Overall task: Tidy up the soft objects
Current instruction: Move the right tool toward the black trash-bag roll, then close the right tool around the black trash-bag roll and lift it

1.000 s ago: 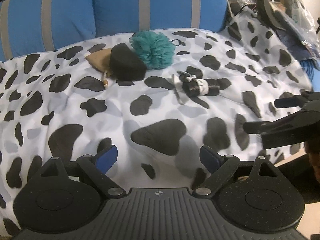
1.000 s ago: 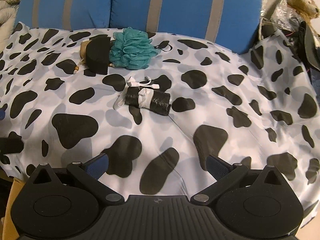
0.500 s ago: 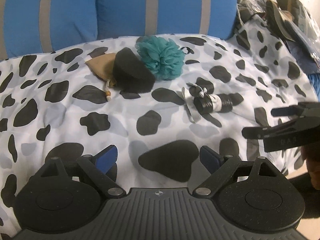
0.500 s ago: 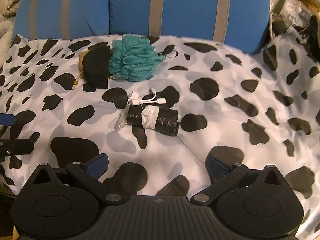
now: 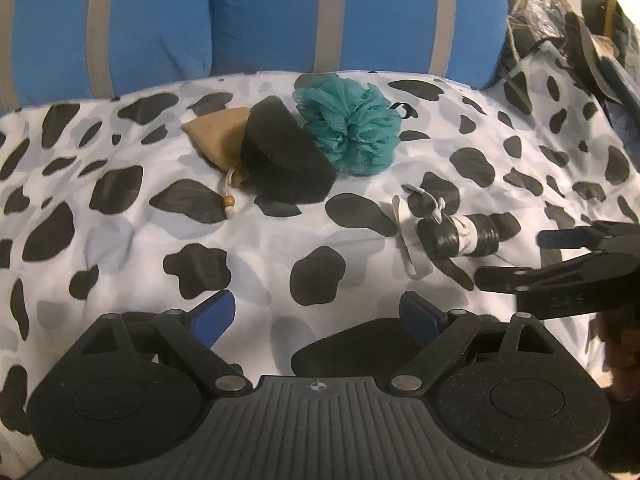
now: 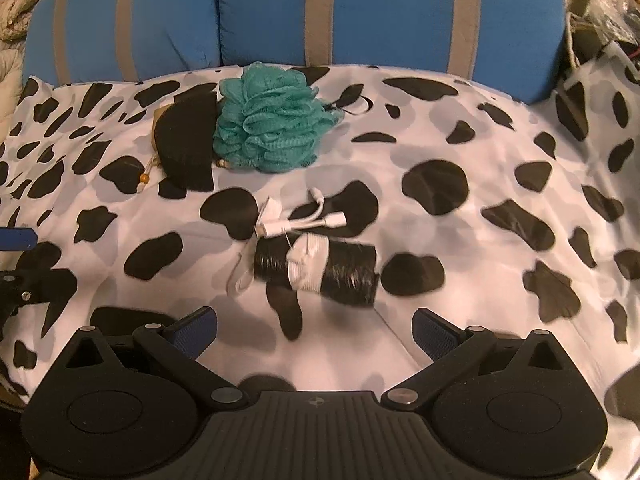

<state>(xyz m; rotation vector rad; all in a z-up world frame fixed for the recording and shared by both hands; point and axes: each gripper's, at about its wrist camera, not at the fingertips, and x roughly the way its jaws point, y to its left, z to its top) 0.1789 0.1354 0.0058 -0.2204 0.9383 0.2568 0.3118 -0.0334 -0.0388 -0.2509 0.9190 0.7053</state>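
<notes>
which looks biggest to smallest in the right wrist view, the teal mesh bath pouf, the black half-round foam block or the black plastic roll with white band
1. teal mesh bath pouf
2. black plastic roll with white band and black half-round foam block: alike, and the roll lies nearer the camera, so unranked.

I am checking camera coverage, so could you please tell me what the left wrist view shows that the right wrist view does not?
Only the left wrist view shows the tan pouch nearly whole and the right claw from the side. Only the right wrist view shows the white cable laid out clearly and a quilt at far left. Both show the teal pouf, black sponge, black roll, spotted cover and blue cushions.
</notes>
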